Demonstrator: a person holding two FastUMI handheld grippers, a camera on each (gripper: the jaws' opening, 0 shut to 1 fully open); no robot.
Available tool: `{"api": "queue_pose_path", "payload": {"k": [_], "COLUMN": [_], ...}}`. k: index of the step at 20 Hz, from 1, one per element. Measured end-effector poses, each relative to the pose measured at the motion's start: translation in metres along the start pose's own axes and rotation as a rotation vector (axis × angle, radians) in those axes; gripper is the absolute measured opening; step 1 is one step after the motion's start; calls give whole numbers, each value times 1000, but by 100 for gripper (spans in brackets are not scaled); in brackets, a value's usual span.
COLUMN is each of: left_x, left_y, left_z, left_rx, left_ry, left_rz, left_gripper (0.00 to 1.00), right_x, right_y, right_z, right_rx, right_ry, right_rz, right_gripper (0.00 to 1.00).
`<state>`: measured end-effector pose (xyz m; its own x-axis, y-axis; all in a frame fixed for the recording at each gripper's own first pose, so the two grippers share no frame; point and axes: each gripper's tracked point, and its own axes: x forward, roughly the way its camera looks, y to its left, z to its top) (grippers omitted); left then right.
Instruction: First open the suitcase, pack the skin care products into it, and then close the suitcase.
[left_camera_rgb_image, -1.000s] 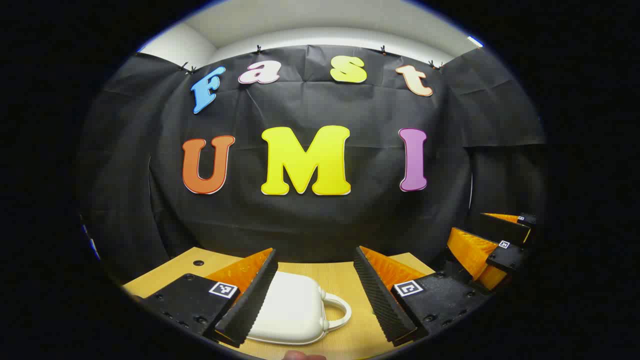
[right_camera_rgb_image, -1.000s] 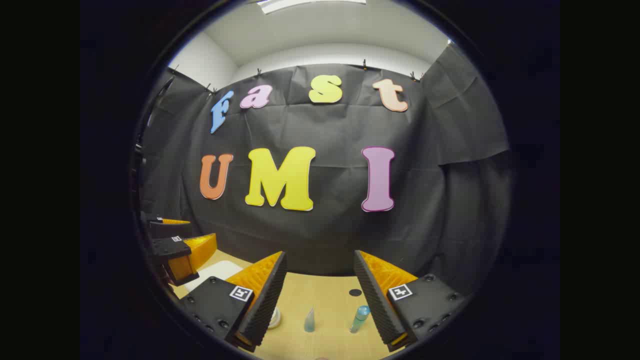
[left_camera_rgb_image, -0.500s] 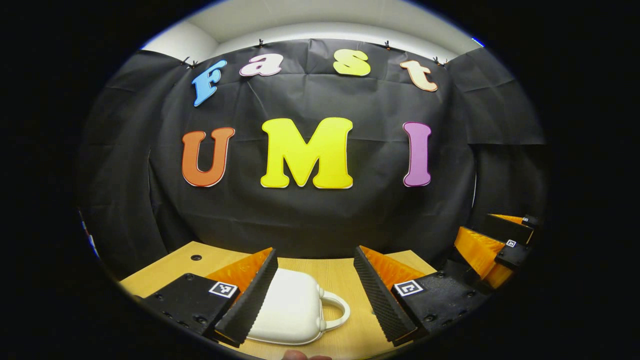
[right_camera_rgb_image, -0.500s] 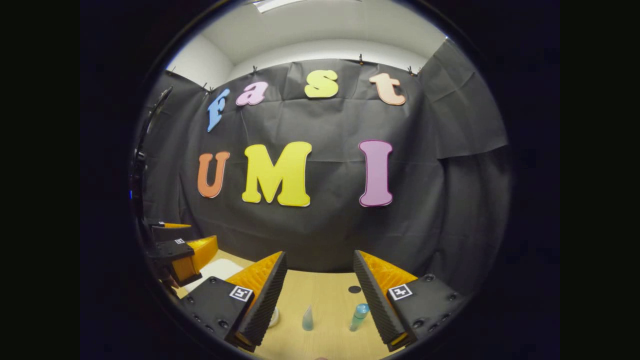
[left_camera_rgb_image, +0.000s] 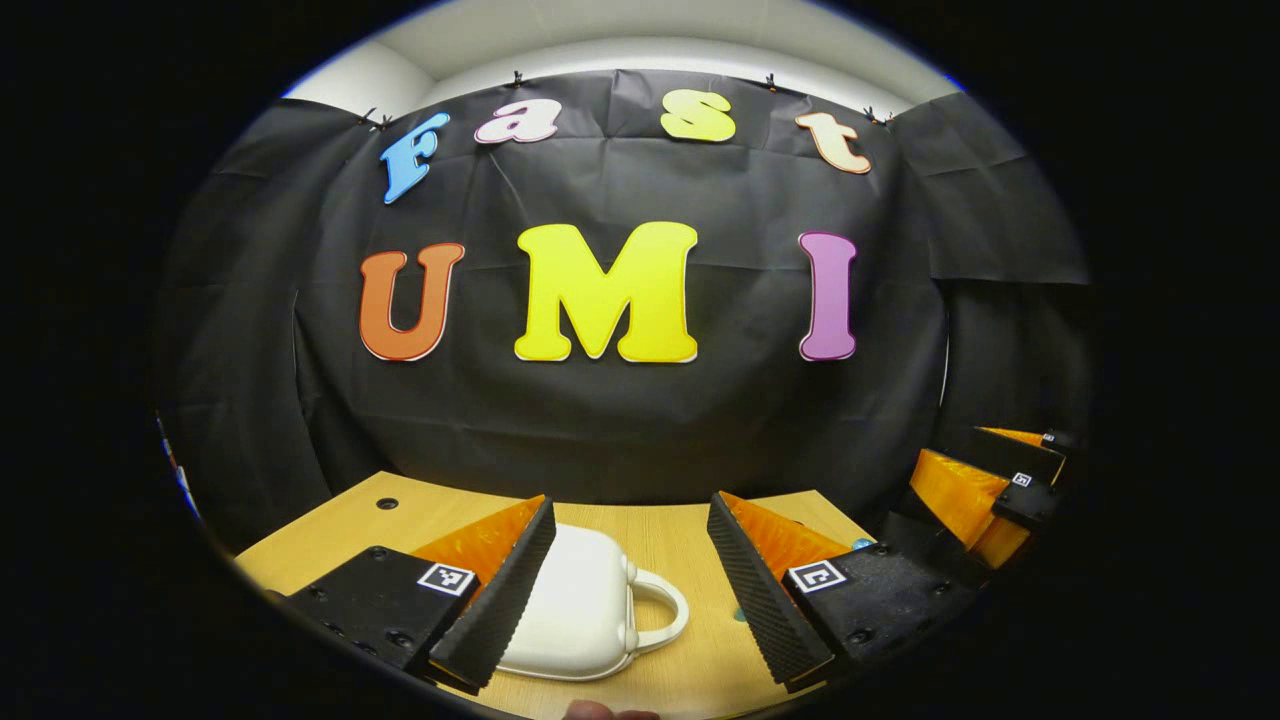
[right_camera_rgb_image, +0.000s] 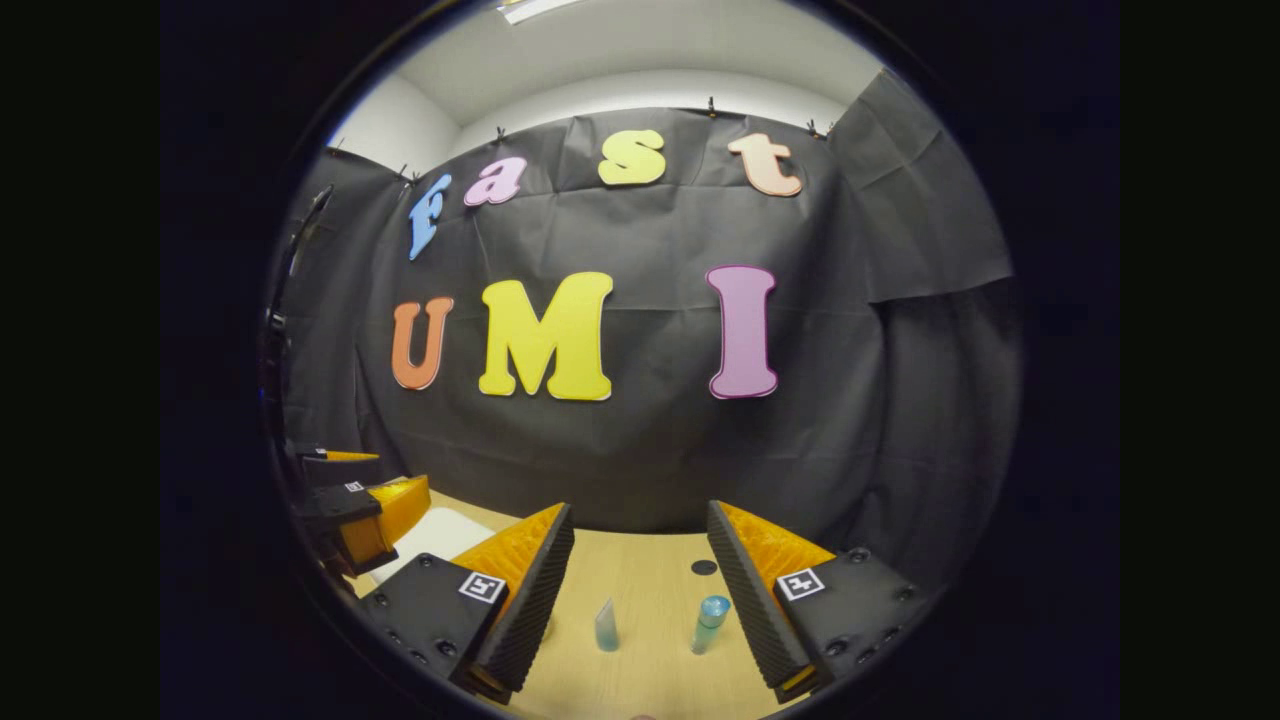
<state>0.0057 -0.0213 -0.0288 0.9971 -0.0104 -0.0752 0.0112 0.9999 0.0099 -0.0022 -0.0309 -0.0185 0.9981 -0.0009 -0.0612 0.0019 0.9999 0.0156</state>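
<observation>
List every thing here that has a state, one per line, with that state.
suitcase: closed, lying flat on the table, handle toward the right gripper.
small tube: standing upright on the table.
blue-capped bottle: upright, cap on.
left gripper: open, holding nothing, above the suitcase.
right gripper: open, holding nothing, above the bottles.

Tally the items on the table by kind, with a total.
Suitcase, white, closed: 1
Skin care containers, bluish: 2, a tapered tube and a capped bottle
Total: 3
</observation>
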Motion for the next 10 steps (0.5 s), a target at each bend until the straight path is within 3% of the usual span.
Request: {"api": "queue_pose_path", "payload": {"k": [5,10], "left_x": [4,25], "left_y": [-16,-36], "left_z": [-23,-87], "left_rx": [62,314], "left_ry": [51,206], "left_rz": [-52,-165], "left_gripper": [98,99], "right_x": [-6,-17], "right_y": [-29,-68], "right_z": [-12,-37], "right_rx": [-3,10], "right_ry": [26,102], "right_rz": [-40,-112], "right_gripper": [80,80]}}
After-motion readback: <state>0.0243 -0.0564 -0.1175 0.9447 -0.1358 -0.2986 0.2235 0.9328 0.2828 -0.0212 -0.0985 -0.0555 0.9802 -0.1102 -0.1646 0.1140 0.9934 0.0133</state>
